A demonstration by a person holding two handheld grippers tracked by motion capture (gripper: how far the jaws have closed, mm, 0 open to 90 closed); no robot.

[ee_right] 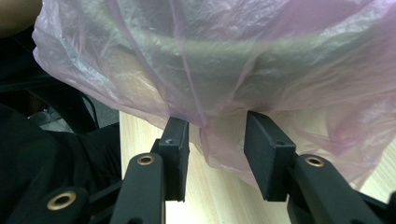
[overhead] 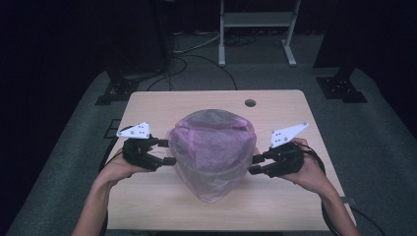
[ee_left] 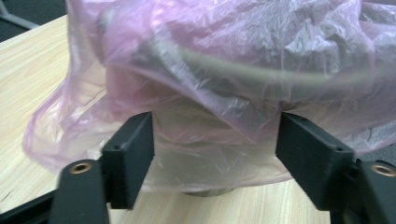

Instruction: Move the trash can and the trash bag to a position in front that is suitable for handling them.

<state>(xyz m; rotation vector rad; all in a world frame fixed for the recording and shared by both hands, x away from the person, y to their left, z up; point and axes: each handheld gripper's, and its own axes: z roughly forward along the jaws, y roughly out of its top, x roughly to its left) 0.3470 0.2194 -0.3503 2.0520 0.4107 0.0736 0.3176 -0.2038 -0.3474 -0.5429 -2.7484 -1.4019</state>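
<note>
High view shows your left gripper (overhead: 166, 151) and right gripper (overhead: 255, 164) released beside the pink bag (overhead: 212, 150) mid-table (overhead: 290, 196); film veils a pale rim inside; contents unclear.

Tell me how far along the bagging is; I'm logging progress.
Looks done: the pink plastic bag is draped over a round container on the table, its rim showing through the film. In hand: the left gripper and right gripper flank it, fingers open with loose film between them. Left: the hem near the table edge hangs untidy, probably needing tucking.
</note>
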